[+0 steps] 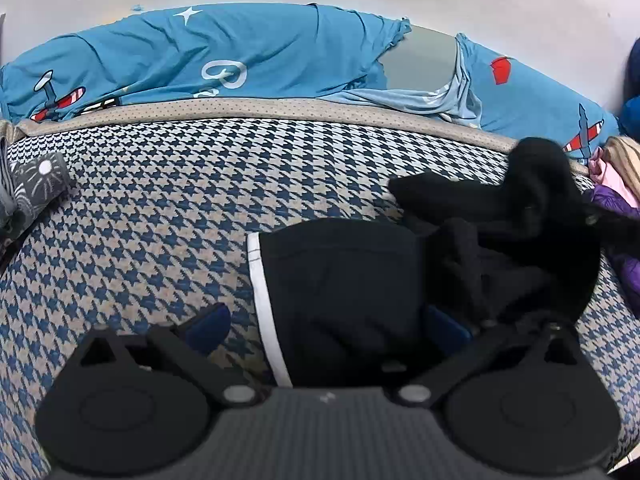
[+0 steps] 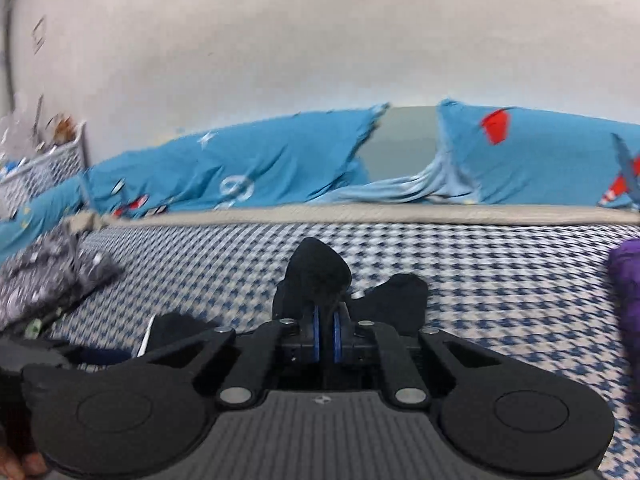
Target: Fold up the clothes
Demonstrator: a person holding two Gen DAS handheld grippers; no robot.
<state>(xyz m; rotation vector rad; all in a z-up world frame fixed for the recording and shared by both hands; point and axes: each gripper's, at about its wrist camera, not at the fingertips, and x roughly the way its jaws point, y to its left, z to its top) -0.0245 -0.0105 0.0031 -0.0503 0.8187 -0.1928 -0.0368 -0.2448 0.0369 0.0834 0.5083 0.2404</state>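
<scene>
A black garment [image 1: 344, 284] with a white side stripe [image 1: 266, 308] lies on the houndstooth bed cover [image 1: 160, 208], bunched toward the right. My left gripper [image 1: 328, 328] is open, its blue-padded fingers [image 1: 208, 326] standing wide on either side of the stripe end of the cloth. In the right wrist view my right gripper [image 2: 327, 334] is shut on a bunched fold of the black garment [image 2: 316, 276], which sticks up between the blue pads. The black body of the right gripper shows in the left wrist view, over the bunched cloth at the right.
Blue patterned bedding [image 1: 224, 60] lies along the wall behind the cover. A grey patterned cloth [image 1: 36, 184] sits at the left. Purple and pink clothes [image 1: 616, 208] lie at the right edge. A white basket [image 2: 44, 168] stands far left.
</scene>
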